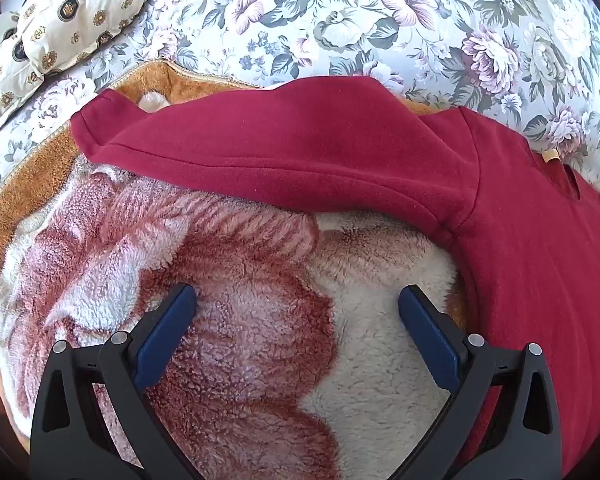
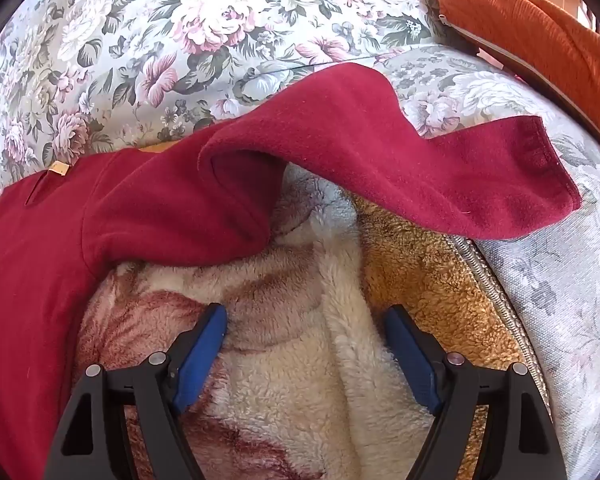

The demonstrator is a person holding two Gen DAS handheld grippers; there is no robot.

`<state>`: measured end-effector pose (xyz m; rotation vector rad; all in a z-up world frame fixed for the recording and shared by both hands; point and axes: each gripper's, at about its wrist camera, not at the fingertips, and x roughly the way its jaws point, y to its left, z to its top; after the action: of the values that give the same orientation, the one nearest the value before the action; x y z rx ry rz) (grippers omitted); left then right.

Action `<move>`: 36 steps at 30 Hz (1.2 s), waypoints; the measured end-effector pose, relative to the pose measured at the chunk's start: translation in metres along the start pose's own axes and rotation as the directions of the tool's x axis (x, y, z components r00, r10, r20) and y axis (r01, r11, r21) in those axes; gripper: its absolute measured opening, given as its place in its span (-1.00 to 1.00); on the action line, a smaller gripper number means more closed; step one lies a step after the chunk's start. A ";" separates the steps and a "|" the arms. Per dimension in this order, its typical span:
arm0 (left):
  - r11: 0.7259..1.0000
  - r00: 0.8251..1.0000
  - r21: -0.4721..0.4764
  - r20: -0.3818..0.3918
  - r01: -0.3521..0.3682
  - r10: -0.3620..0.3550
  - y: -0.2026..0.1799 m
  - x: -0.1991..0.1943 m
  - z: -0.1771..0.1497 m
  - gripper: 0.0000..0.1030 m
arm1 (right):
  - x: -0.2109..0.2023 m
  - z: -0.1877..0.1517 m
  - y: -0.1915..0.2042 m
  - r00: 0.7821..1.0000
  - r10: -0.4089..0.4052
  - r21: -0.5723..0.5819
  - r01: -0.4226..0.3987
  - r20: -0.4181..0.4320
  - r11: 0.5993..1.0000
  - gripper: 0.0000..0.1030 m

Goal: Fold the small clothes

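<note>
Sweatshirt: dark red fleece sweatshirt [image 1: 540, 264], long-sleeved, spread out on the fleece blanket, its neckline slit with a small tan tag at the far edge of the body.
Left sleeve: stretches away from the body across the far side of the blanket [image 1: 228, 148], mostly flat, the cuff end lying over the blanket's orange-brown border.
Right sleeve: bent and humped up [image 2: 364, 152], one fold standing clear of the blanket with a dark hollow under it; its stitched cuff reaches past the blanket's edge onto the floral cover.
Fleece blanket: plush, cream with rust-red pattern and an orange-brown border [image 1: 260, 320], lying directly under the sweatshirt.
Floral cover: pale fabric with pink and green flowers [image 1: 380, 20], beneath and beyond the blanket on every visible side.
Patterned pillow: cream with gold and dark medallions [image 1: 80, 4], beyond the blanket's far corner, past the left sleeve's cuff.
Orange cushion: ribbed orange fabric [image 2: 540, 28], beyond the blanket, past the right sleeve's cuff.
Left hand-held gripper: jaws spread wide [image 1: 298, 296], nothing between the blue pads, above bare blanket just beside the sweatshirt's body, tilted downward.
Right hand-held gripper: jaws likewise wide and empty [image 2: 306, 316], above bare blanket near the raised right sleeve, apart from it.
</note>
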<state>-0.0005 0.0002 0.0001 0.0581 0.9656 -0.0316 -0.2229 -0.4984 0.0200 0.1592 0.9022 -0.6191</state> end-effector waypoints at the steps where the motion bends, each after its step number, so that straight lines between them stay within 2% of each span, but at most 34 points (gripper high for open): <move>1: 1.000 1.000 0.010 -0.002 0.005 -0.005 0.000 -0.001 0.000 0.98 | -0.004 -0.001 0.001 1.000 -0.001 0.011 0.001 -0.008 1.000 0.52; 3: 1.000 1.000 0.020 -0.024 0.013 -0.013 0.001 0.000 0.003 0.98 | -0.019 -0.005 -0.002 0.999 0.042 0.059 -0.042 0.007 0.997 0.52; 6: 1.000 1.000 0.026 0.009 0.006 -0.007 -0.001 -0.032 -0.009 0.96 | -0.047 -0.026 0.009 0.992 0.103 0.050 -0.107 0.079 0.993 0.52; 9: 0.999 0.999 -0.002 0.022 0.035 -0.035 0.002 -0.063 -0.011 0.95 | -0.079 -0.043 0.031 0.982 0.135 0.005 -0.137 0.129 0.991 0.52; 12: 0.998 0.998 0.021 0.043 0.052 -0.053 0.005 -0.089 -0.010 0.96 | -0.091 -0.043 0.053 0.981 0.172 -0.050 -0.168 0.088 0.985 0.52; 16: 0.996 0.993 0.035 0.078 0.086 -0.088 0.004 -0.130 -0.020 0.96 | -0.118 -0.050 0.081 0.977 0.193 -0.112 -0.182 0.093 0.977 0.52; 22: 0.994 0.987 0.038 0.120 0.106 -0.110 -0.008 -0.168 -0.052 0.96 | -0.157 -0.066 0.095 0.954 0.277 -0.105 -0.265 0.113 0.958 0.52; 29: 0.991 0.982 0.071 0.145 0.114 -0.123 -0.027 -0.200 -0.083 0.96 | -0.189 -0.079 0.108 0.942 0.309 -0.145 -0.290 0.132 0.946 0.52; 36: 0.985 0.971 0.096 0.175 0.146 -0.162 -0.052 -0.222 -0.096 0.96 | -0.198 -0.085 0.112 0.949 0.288 -0.120 -0.273 0.130 0.954 0.52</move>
<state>-0.2082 -0.0452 0.1262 0.0548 0.7833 -0.2167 -0.3088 -0.2879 0.1065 0.1470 0.7498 -0.3142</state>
